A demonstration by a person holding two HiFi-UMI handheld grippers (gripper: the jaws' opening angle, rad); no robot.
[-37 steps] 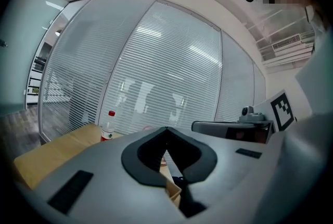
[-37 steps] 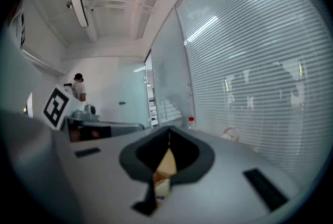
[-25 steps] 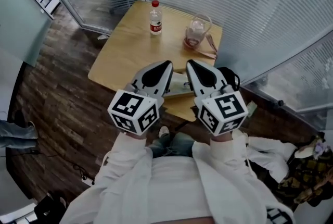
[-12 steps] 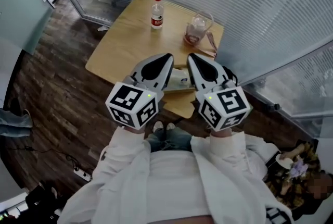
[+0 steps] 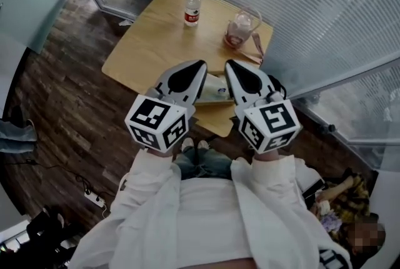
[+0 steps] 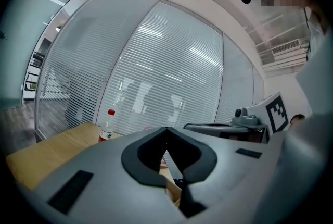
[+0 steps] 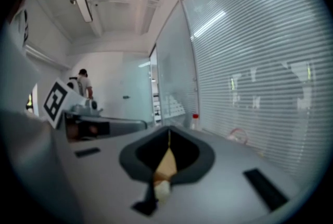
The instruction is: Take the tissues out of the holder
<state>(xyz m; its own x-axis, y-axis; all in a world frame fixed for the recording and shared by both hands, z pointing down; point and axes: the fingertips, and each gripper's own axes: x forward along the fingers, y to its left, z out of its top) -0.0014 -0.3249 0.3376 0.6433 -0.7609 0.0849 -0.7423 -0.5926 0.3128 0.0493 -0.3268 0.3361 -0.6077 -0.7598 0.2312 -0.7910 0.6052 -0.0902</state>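
A red-capped bottle (image 5: 192, 5) stands at the far side of the wooden surface (image 5: 150, 49), and a flat packet (image 5: 215, 87) lies near its front edge, partly hidden under the tongs. The left tongs (image 5: 201, 65) and right tongs (image 5: 229, 65) hover side by side, each pressed together on nothing. The clear holder (image 5: 241, 25) with its pale tissues (image 5: 237, 32) stands well beyond them, nearer the right tongs, close to the blinds (image 5: 300, 5).
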